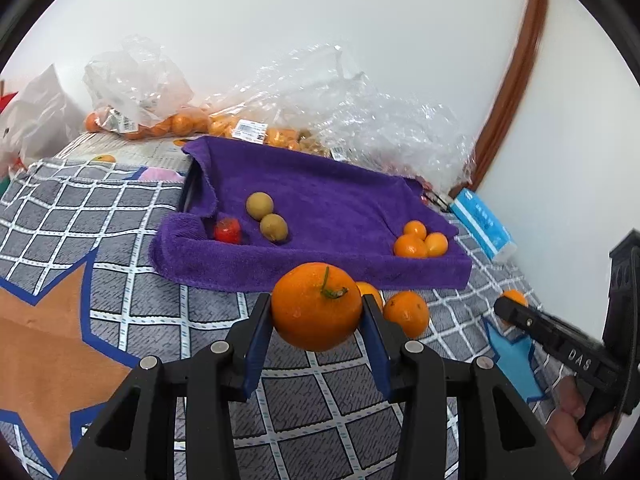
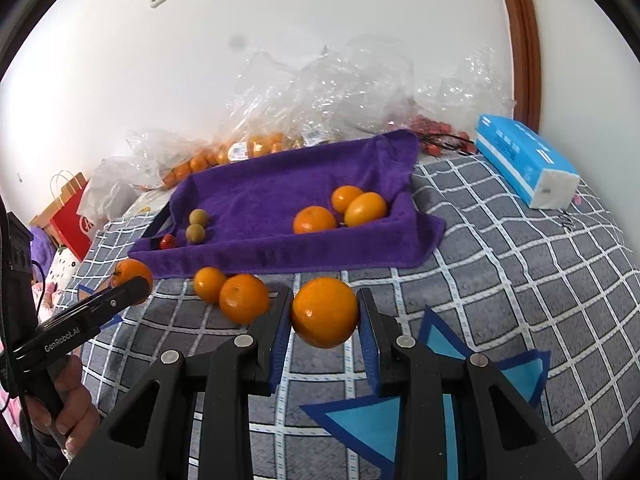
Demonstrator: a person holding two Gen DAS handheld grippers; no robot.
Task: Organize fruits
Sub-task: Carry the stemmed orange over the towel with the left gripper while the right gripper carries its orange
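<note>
Clamping a stemmed orange (image 1: 316, 306) between its blue pads, the left gripper (image 1: 317, 312) hangs above the checked blanket (image 1: 120, 216), short of the purple towel (image 1: 320, 196); the neighbouring tool (image 1: 560, 344) reads "DAS".

In the right view, the right gripper (image 2: 325, 316) pinches a smaller orange (image 2: 324, 312) near two loose oranges (image 2: 244, 298); the other tool (image 2: 68, 336) reads "GenRobot.AI".

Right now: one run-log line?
left gripper: shut on stemmed orange | right gripper: shut on smooth orange | purple towel: fruit sorted
</note>
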